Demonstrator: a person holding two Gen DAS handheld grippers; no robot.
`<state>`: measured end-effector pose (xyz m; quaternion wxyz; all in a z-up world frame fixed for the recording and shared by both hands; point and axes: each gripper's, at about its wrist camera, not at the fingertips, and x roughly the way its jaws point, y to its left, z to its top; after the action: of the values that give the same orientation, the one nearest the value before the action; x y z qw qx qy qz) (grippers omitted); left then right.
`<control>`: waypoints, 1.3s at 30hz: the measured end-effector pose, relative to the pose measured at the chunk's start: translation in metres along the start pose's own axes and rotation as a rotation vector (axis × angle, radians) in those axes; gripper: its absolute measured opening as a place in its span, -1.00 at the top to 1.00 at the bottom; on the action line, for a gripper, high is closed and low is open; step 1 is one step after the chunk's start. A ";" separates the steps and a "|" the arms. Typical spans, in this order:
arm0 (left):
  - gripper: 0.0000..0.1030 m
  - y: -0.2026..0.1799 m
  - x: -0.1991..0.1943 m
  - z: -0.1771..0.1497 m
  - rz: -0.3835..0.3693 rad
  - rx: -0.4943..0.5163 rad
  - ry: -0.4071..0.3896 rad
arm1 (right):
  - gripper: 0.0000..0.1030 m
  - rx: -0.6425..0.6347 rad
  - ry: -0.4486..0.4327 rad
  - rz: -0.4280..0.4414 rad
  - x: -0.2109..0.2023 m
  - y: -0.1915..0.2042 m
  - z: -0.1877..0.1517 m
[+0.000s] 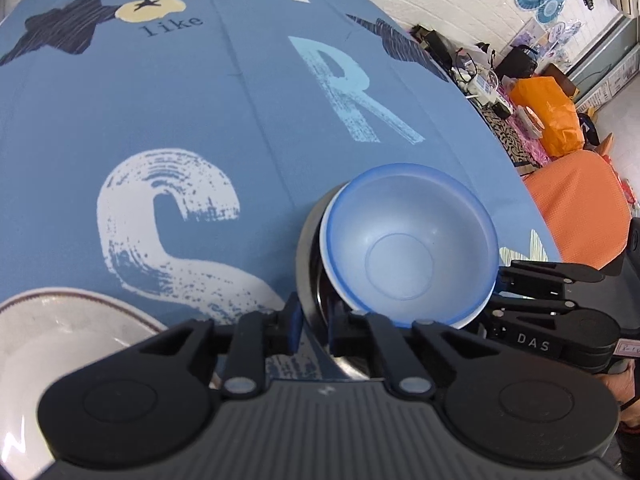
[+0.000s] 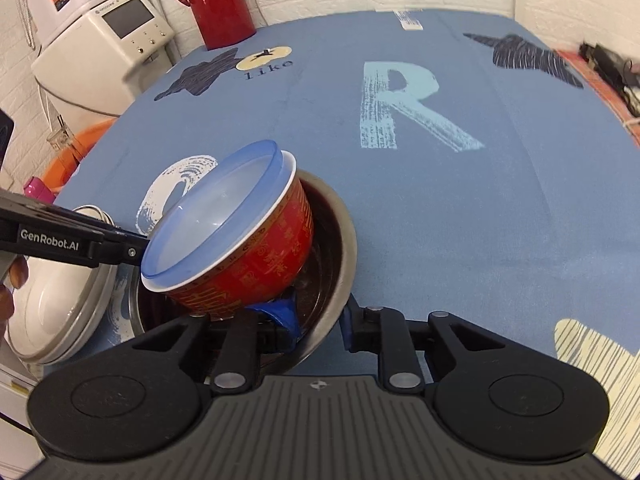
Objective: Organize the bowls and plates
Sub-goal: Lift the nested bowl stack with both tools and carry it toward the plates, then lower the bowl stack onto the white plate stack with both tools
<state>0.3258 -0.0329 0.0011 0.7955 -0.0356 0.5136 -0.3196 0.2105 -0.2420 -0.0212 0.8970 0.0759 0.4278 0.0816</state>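
Blue cloth printed with large pale letters and dark star shapes [image 2: 460, 208] covers the table, with white brick wall behind it.

At the near edge, the right gripper [image 2: 318, 326] is clamped on the rim of a shallow stainless-steel bowl [image 2: 348, 240], one blue-padded finger inside the rim and the other outside. The left gripper [image 1: 314, 330] grips the same steel bowl [image 1: 308, 248] from the opposite side, its fingers pinching the rim between them; in the right wrist view its black body enters from the left, beside the stack.

Inside the steel bowl sits a red bowl with gold characters and a white rim [image 2: 264, 264], tilted so that its mouth leans toward the left gripper. Nested in that red bowl is a translucent pale-blue plastic bowl [image 1: 408, 248], its blue rim [image 2: 192, 216] standing just above the white one; it looks empty, with a round flat base showing.

Just beside the stack lies a white plate with a thin brown rim line [image 1: 60, 344], touching the cloth.

Further off, a glossy red jug with a handle [image 2: 218, 0] stands at the far edge of the table, and a white appliance with a screen [image 2: 104, 40] stands off the table near that corner.
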 end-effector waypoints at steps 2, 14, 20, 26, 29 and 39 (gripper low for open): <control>1.00 -0.002 -0.001 0.001 0.003 0.005 -0.004 | 0.92 -0.015 -0.017 -0.014 -0.002 0.003 0.001; 1.00 -0.006 -0.052 0.008 0.045 0.026 -0.079 | 0.87 -0.068 -0.085 -0.001 -0.030 0.039 0.021; 1.00 0.013 -0.120 -0.017 0.141 0.006 -0.146 | 0.81 -0.168 -0.091 0.077 -0.037 0.100 0.029; 1.00 0.056 -0.159 -0.059 0.246 -0.072 -0.154 | 0.80 -0.224 -0.017 0.172 -0.010 0.156 0.023; 1.00 0.075 -0.162 -0.078 0.264 -0.105 -0.131 | 0.80 -0.234 0.039 0.195 0.004 0.172 0.016; 1.00 0.103 -0.149 -0.105 0.261 -0.145 -0.137 | 0.78 -0.237 0.109 0.173 0.022 0.186 0.004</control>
<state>0.2459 0.1585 0.0307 0.8586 -0.0477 0.4803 -0.1726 0.2126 -0.0561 0.0029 0.8646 0.0015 0.4553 0.2123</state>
